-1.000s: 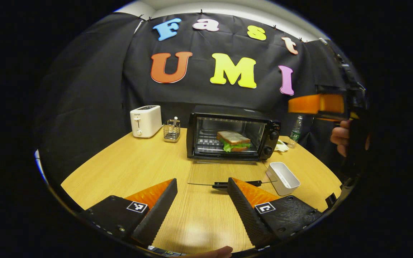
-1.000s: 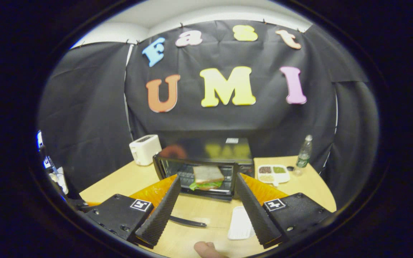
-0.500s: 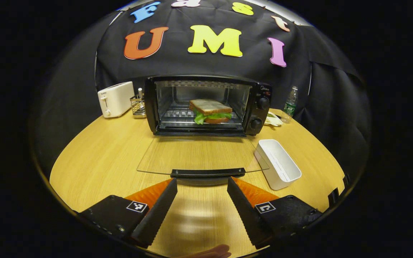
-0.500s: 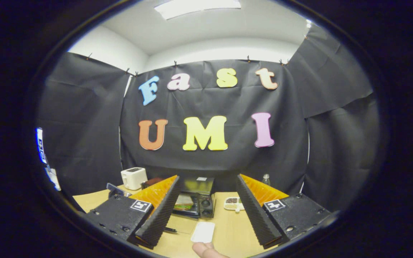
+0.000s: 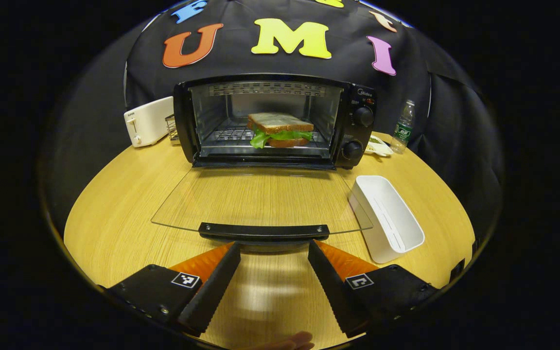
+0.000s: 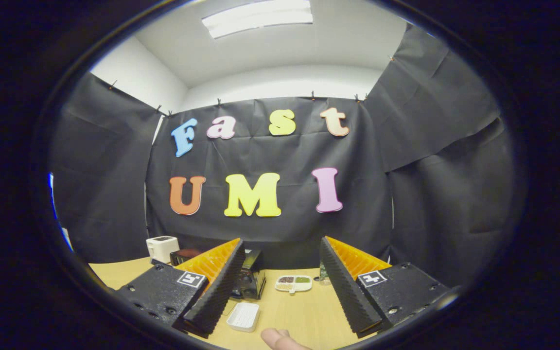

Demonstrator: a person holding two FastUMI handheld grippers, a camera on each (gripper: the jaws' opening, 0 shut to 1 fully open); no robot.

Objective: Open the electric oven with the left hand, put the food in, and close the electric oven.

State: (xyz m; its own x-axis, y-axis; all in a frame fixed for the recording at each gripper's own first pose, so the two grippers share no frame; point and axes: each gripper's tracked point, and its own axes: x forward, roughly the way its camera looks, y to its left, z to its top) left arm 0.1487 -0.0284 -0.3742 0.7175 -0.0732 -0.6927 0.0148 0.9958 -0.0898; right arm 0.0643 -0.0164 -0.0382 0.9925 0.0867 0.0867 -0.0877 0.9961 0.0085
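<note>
Sandwich sits inside oven, door down; left tongs, right tongs both spread apart

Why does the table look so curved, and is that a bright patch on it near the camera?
Left gripper view: the fisheye lens bows the table; a soft glare patch lies between the left gripper fingers. Right gripper view: a ceiling light glares overhead.

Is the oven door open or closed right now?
Open. The glass door lies flat out over the table, and the sandwich sits uncovered on the rack inside the oven.
</note>
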